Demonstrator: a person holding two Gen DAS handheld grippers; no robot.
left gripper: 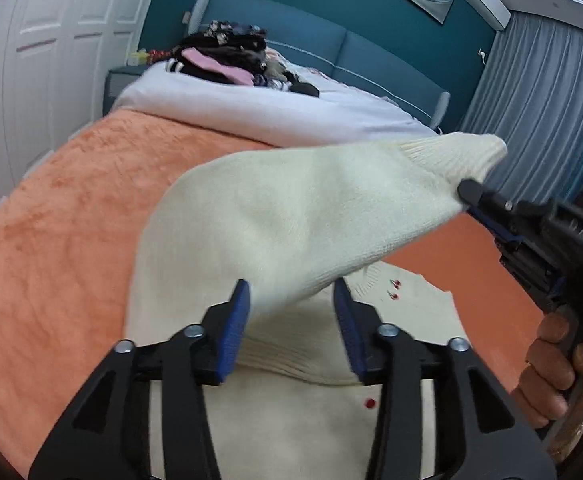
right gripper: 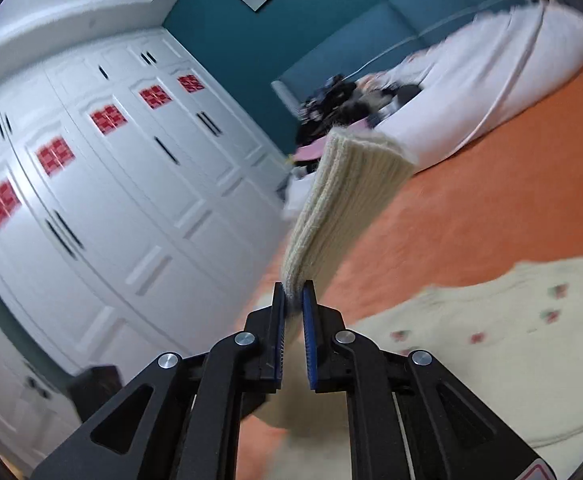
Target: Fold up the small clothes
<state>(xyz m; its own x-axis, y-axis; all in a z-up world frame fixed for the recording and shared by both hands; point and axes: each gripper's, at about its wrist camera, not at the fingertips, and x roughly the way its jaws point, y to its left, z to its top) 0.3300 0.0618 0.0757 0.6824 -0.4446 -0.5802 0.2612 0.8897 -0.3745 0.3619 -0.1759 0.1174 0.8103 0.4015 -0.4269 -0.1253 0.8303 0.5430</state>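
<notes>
Left wrist view: the left tongs (left gripper: 291,296) stand apart, their blue pads (left gripper: 238,320) on either side of a fold of the cream sweater (left gripper: 291,216), with a clear gap at each pad; nothing is pinched. The sweater lies on the orange blanket (left gripper: 51,240) of the bed, its body spread under the tongs at 6 o'clock, small red dots (left gripper: 369,403) on the knit. One sleeve is lifted toward 2 o'clock, where the right tongs (left gripper: 469,192) are clamped on it just below the ribbed cuff (left gripper: 451,156). A hand (left gripper: 551,372) grips the handle at 4 o'clock. A pile of dark clothes (left gripper: 227,56) sits on the white sheet (left gripper: 271,112) at 12 o'clock.

Right wrist view: the right tongs (right gripper: 294,300) are pressed together on the cuff (right gripper: 351,192), which rises toward 12 o'clock. The sweater's body (right gripper: 491,340) lies on the blanket (right gripper: 491,208) at 4 o'clock. White wardrobe doors (right gripper: 131,200) fill 9 o'clock.
</notes>
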